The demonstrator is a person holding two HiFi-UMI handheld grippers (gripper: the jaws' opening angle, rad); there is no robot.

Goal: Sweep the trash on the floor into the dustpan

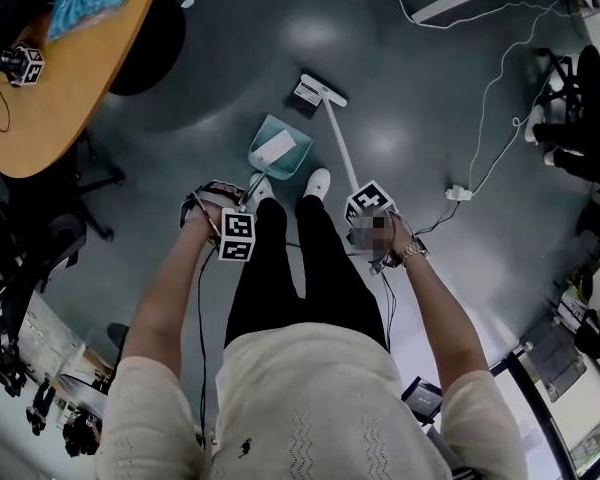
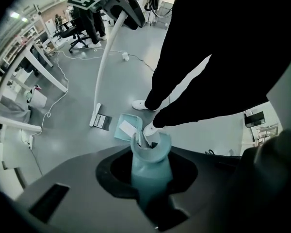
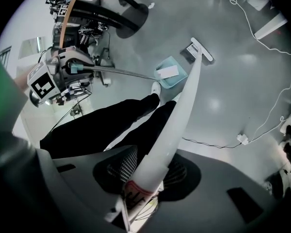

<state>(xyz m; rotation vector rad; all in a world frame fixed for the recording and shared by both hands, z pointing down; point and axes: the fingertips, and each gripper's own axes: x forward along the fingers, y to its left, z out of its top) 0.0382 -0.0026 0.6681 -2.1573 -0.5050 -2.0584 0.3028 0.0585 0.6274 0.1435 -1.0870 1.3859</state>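
A teal dustpan rests on the grey floor just ahead of my white shoes, with a white piece of paper lying in it. My left gripper is shut on the dustpan's teal handle. The dustpan and paper show beyond that handle. My right gripper is shut on the white broom handle. The broom head sits on the floor just past the dustpan's far right edge. The dustpan and broom head also appear in the right gripper view.
A round wooden table on a dark base stands at the upper left. A white cable and a power plug lie on the floor to the right. Office chairs and desks stand farther off.
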